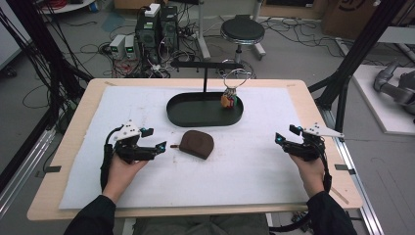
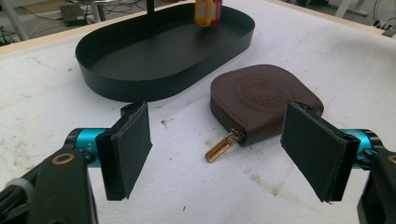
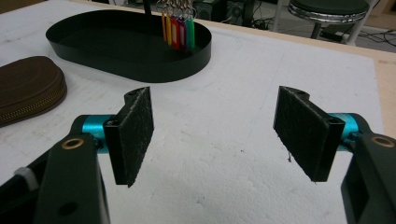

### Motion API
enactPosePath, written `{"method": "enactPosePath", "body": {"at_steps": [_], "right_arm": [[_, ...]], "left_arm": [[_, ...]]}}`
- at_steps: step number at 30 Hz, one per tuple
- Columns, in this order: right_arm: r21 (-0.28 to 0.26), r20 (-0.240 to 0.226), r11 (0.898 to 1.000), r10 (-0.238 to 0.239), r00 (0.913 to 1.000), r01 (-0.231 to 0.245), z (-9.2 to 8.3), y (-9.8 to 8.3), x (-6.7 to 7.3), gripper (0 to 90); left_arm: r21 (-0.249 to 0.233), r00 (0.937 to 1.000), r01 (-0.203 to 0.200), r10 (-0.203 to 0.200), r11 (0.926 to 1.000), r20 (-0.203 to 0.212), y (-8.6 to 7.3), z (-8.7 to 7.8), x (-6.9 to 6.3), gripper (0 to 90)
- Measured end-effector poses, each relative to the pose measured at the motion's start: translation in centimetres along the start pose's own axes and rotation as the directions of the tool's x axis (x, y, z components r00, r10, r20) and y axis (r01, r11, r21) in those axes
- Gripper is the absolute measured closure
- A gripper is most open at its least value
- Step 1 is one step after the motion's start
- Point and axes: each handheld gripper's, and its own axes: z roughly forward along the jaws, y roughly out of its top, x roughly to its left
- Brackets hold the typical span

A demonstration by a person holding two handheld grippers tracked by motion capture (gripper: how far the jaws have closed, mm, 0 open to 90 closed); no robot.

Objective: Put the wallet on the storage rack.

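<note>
Reaching toward the brown pouch [image 1: 196,144], your left gripper [image 1: 157,147] hovers just short of it with its jaws spread wide and nothing between them. The pouch lies flat on the white mat [image 1: 244,171], just in front of the black oval tray [image 1: 204,108] and apart from its wall. In the left gripper view the pouch [image 2: 266,100] sits ahead and slightly toward the right pad [image 2: 314,151], while its brass zipper pull [image 2: 223,147] points back at you and lies between the two pads.

To take the pull, lower the jaws until the pads straddle it, then close gently; it is small and flat on the mat, so come in low or the pads will likely close above it. To take the pouch body instead, shift sideways until it is centred, since one pad now lines up with its near corner. Whether the zipper is fully shut cannot be read from this angle.

Your right gripper [image 1: 285,141] waits well off to the side over bare mat, its jaws also wide and empty. Bring it in to steady the far edge of the pouch [image 3: 29,93]. Stay clear of the coloured key tags [image 3: 177,29] hanging over the tray.
</note>
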Motion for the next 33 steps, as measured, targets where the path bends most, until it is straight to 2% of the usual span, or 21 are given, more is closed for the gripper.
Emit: {"method": "enactPosePath", "body": {"at_steps": [11, 17, 23, 28, 33], "right_arm": [[0.007, -0.004, 1.0, -0.006, 1.0, 0.006, 0.4, 0.0, 0.1, 29.4], [0.0, 0.0, 1.0, -0.004, 1.0, 0.004, 0.5, 0.0, 0.0, 29.4], [-0.007, 0.006, 1.0, -0.007, 1.0, 0.007, 0.5, 0.1, -0.1, 29.5], [-0.002, 0.002, 1.0, -0.004, 1.0, 0.004, 0.7, 0.1, -0.2, 29.6], [-0.004, 0.004, 1.0, -0.008, 1.0, 0.008, 0.6, 0.1, -0.1, 29.6]], "left_arm": [[0.001, 0.9995, 0.032, -0.032, 0.9995, 0.002, 0.4, 1.1, -0.3, 28.3], [0.006, 0.9973, 0.071, -0.071, 0.9974, 0.014, 1.0, 1.6, -0.3, 29.1], [0.031, 0.9927, 0.114, -0.115, 0.993, 0.034, 1.9, 2.8, -0.5, 29.7], [0.094, 0.9883, 0.146, -0.15, 0.9848, 0.03, 2.4, 5.0, -0.5, 33.8], [0.16, 0.9765, 0.207, -0.214, 0.9651, 0.026, 2.8, 7.2, -0.2, 36.3]]}}
